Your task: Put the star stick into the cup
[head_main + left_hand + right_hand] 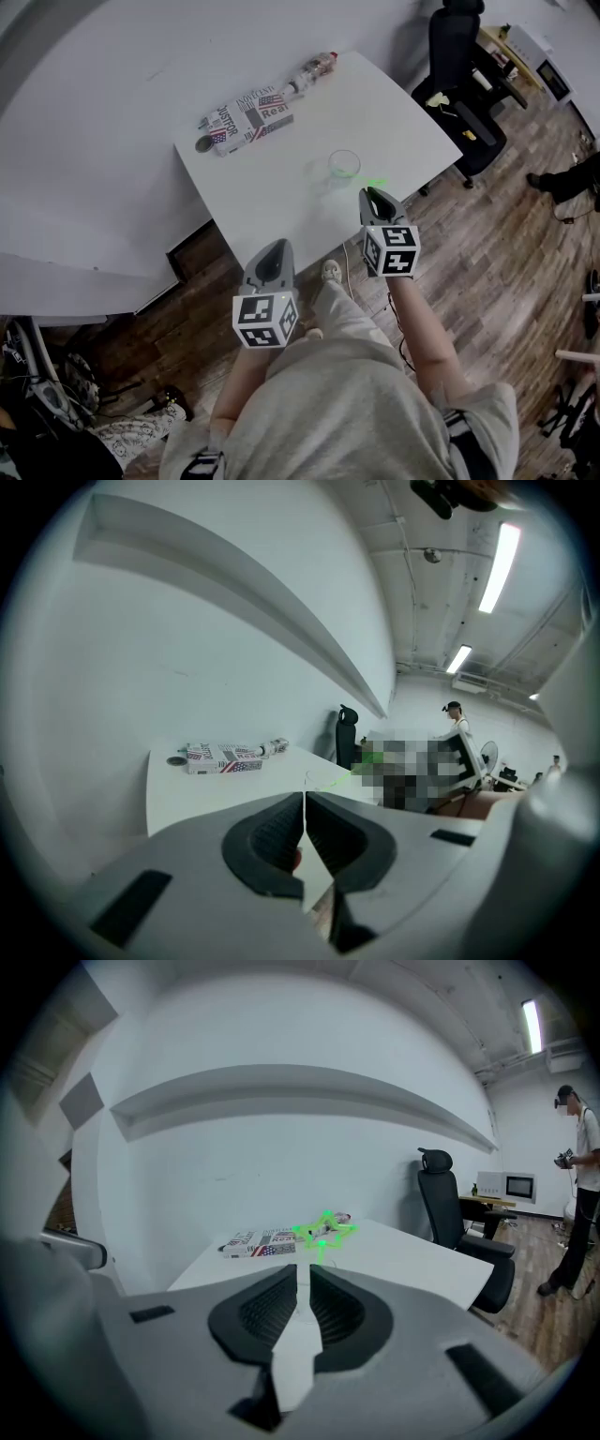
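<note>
The right tongs (373, 194) are clenched on the thin stem of the star stick (323, 1230). The stem is pinched at the very tips of the jaws, and the green star is carried upright just beyond them. In the head view only a small green streak of the star stick (375, 182) is seen, right in front of these tongs and above the near edge of the white table (281, 187).

The left tongs (272, 255) are clenched too. Their jaws are pressed together with nothing between them, and they are held off the table's near edge, well back from the star stick and to the left of the right tongs.

A clear cup (344, 164) is stood on the table just ahead of the right tongs and slightly to their left. Nothing is seen in it, and the star is held short of its rim, not inside it.

Farther out from both tongs, a flag-printed box (248, 117) is laid near the table's far edge, with a small bottle (314, 67) lying beyond its right end. A black office chair (459, 56) is parked off the table's right side, well beyond the right tongs.
</note>
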The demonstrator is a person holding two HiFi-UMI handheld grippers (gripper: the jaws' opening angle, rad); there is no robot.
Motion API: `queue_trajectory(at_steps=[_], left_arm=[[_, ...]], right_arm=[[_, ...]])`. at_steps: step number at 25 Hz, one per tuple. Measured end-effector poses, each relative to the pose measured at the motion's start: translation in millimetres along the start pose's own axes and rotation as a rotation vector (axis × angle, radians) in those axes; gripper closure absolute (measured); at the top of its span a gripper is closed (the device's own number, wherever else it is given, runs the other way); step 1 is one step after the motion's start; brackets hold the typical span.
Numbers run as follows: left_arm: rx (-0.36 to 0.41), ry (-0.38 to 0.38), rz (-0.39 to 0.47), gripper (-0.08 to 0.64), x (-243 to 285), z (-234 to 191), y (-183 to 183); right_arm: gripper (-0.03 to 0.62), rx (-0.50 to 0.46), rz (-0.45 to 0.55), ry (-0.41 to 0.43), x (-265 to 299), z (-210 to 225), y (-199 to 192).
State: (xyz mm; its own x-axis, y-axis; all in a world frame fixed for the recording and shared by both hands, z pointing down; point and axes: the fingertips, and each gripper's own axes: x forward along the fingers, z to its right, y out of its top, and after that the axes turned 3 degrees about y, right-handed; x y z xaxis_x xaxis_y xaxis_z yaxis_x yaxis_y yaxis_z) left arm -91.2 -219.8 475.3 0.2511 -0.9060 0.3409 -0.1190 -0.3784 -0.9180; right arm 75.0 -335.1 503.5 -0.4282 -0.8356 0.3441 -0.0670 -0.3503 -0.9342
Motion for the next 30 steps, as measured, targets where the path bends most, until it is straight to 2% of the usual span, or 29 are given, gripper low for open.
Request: queue_trajectory(at_steps=[11,18,26,30], left_arm=[[0.009,-0.013,0.049,0.551,-53,10,-2],[0.011,-0.02,0.075,0.551,-84,16,-4],[0.016,-0.028,0.099,0.551,-115,26,-8],[0.02,-0.026,0.107,0.551,-125,26,-9]], right_arm=[[0.555,-0.01,0.088,-0.011,-78,-30,14],[0.558,-0.014,0.154,0.012,-125,-59,27],[0.589,-0.043,0.219,0.026,-178,-89,39],[0.597,-0.028,0.25,0.034,-195,-100,41]])
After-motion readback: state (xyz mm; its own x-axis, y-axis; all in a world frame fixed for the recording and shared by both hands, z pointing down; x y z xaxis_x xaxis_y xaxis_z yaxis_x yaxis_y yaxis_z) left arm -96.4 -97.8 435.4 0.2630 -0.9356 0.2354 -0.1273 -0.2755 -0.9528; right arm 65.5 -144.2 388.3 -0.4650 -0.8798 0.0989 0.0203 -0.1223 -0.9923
